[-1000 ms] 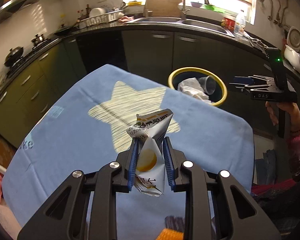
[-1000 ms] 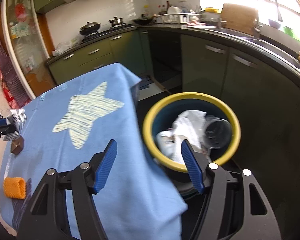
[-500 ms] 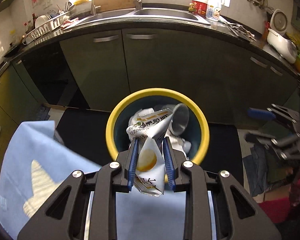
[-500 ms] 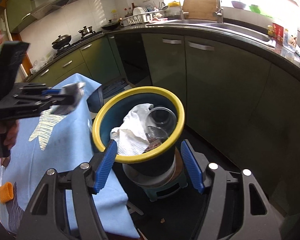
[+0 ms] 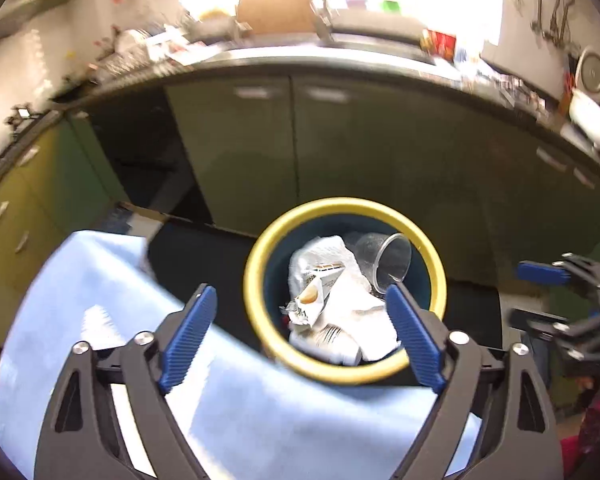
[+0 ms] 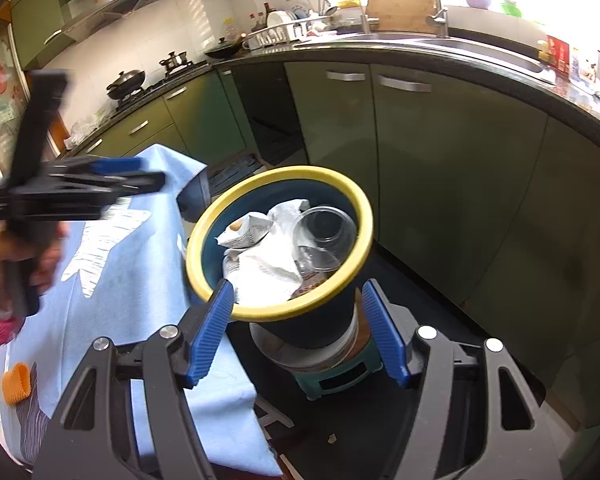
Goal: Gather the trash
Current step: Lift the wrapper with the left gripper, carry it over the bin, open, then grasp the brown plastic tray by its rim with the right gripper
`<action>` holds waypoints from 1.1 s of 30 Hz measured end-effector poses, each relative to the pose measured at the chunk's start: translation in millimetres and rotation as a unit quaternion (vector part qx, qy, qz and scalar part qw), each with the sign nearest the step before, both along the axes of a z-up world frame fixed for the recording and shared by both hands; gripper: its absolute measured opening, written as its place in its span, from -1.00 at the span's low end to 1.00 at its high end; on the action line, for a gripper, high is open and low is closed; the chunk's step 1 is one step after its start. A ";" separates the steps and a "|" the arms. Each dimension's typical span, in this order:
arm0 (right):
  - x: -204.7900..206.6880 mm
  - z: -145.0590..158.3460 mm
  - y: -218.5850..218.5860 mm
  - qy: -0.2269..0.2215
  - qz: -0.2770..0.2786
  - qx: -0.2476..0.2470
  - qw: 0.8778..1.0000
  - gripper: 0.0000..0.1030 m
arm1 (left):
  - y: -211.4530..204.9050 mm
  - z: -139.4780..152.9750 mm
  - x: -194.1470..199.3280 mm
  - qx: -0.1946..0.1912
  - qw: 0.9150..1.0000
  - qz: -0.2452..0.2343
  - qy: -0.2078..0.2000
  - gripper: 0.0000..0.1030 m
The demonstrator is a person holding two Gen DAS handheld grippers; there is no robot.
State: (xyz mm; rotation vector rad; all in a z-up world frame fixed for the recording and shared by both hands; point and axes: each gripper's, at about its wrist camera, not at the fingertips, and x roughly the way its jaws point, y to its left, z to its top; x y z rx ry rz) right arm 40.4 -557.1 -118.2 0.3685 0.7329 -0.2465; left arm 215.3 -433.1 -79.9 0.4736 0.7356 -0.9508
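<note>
1. Lying in the bin: snack wrapper (image 5: 314,294), crumpled, printed with a yellow round; it rests on top of the other rubbish, near the rim on the cloth side. Judged deposited.
2. Bin contents beside it: white crumpled paper (image 5: 356,312) and a clear plastic cup (image 5: 386,262) on its side, touching the paper.
3. Trash bin (image 5: 256,292), dark blue with a yellow rim, standing on a small teal stool (image 6: 340,376) on the floor, just beside the covered counter.
4. Left hand-held gripper (image 5: 300,332): jaws opening, wide apart, nothing between the pads; it hangs above the near rim of the bin.
5. Right hand-held gripper (image 6: 298,332): jaws moderately wide, empty, framing the bin's near side without touching it.
6. Counter under a light blue cloth (image 6: 140,280) with a pale star: an orange ribbed item (image 6: 16,384) lies near its edge, well apart from the bin. Judged a likely remaining piece; what it is cannot be told.
7. Progress: one more piece in; at least one possible item left, and much of the cloth is out of view.
</note>
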 end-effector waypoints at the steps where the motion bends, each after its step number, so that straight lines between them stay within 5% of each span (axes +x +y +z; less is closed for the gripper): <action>1: 2.2 -0.3 3.5 0.001 0.005 0.001 1.000 0.24 | 17.8 8.8 -8.7 -0.011 1.000 0.011 -0.010 0.74; 8: 23.9 1.8 44.8 0.005 0.060 -0.007 0.998 0.24 | 145.8 53.0 -51.4 -0.058 0.994 0.092 -0.029 0.91; 13: 43.8 8.2 87.2 0.010 0.118 -0.021 0.993 0.25 | 237.9 61.5 -76.9 -0.099 0.980 0.173 -0.026 0.91; 18: 70.2 14.4 137.9 0.011 0.181 -0.028 0.983 0.25 | 321.8 56.1 -107.6 -0.106 0.955 0.269 -0.059 0.91; 24: 115.7 21.9 221.5 0.013 0.285 -0.020 0.958 0.25 | 410.1 47.2 -122.6 -0.124 0.924 0.358 -0.047 0.91; 33: 188.0 37.8 366.9 0.037 0.437 -0.022 0.898 0.18 | 492.0 34.6 -148.9 -0.123 0.883 0.449 -0.058 0.91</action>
